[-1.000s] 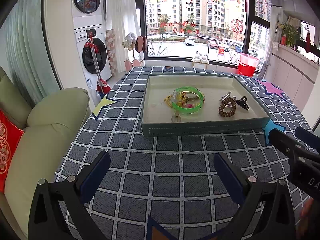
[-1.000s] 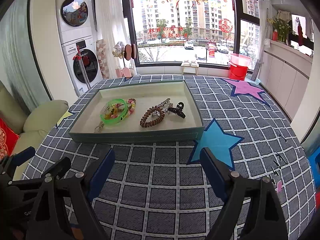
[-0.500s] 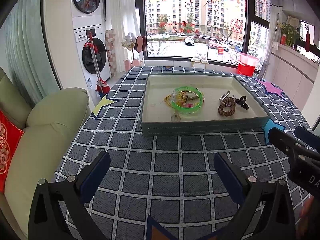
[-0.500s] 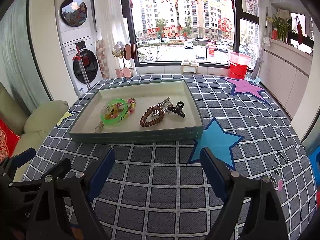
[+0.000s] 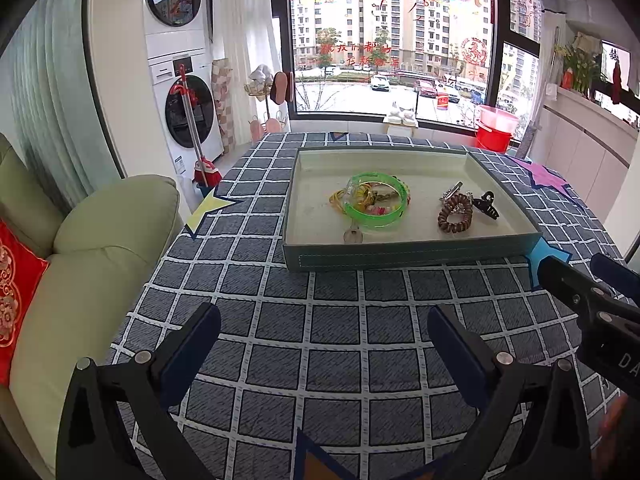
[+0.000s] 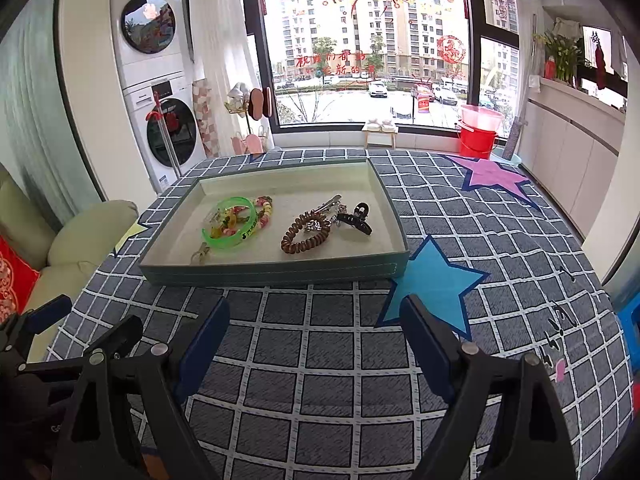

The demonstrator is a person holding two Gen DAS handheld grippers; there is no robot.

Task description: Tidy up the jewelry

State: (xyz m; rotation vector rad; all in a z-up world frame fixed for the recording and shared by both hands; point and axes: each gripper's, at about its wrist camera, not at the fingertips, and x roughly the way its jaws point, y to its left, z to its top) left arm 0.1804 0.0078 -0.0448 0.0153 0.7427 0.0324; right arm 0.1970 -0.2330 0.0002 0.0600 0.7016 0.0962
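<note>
Well, with both the left tongs point(image 5: 324, 332) and right tongs point(image 6: 314, 324) spread and empty over the cloth, the jewelry lies ahead of them in the tray point(image 6: 276, 270), so I would reach over its near wall and pinch one piece, not the tangle.

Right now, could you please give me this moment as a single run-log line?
stage: not started | left tongs: open, empty | right tongs: open, empty | tray: green bangle, brown coil tie, black claw clip inside
</note>
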